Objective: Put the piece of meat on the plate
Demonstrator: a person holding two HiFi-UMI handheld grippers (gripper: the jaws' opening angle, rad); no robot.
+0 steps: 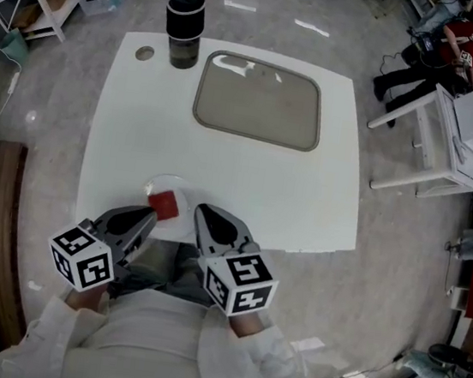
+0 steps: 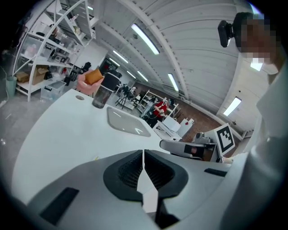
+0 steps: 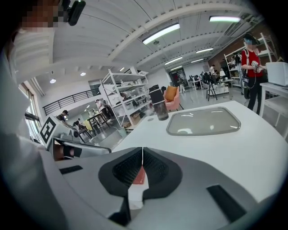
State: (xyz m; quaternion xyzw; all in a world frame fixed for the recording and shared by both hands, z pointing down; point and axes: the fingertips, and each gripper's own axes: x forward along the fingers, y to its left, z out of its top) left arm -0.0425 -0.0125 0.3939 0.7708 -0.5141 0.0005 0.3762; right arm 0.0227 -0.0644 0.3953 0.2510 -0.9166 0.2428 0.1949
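Note:
The red piece of meat point(image 1: 163, 204) lies on a small white plate point(image 1: 168, 185) at the near edge of the white table point(image 1: 132, 127). My left gripper point(image 1: 150, 214) is just left of the meat, jaws shut with nothing between them. Just right of the meat is my right gripper point(image 1: 201, 212), also shut and empty. In the left gripper view the left gripper point(image 2: 143, 153) has its pads pressed together. In the right gripper view the right gripper point(image 3: 142, 151) is closed, and the meat point(image 3: 139, 176) shows as a red sliver through the gap below the tips.
A shallow grey tray point(image 1: 259, 100) lies at the far middle of the table. A black bottle point(image 1: 184, 27) stands at the far left, with a small round cap point(image 1: 144, 53) beside it. White desks and a person stand off the table's far right corner.

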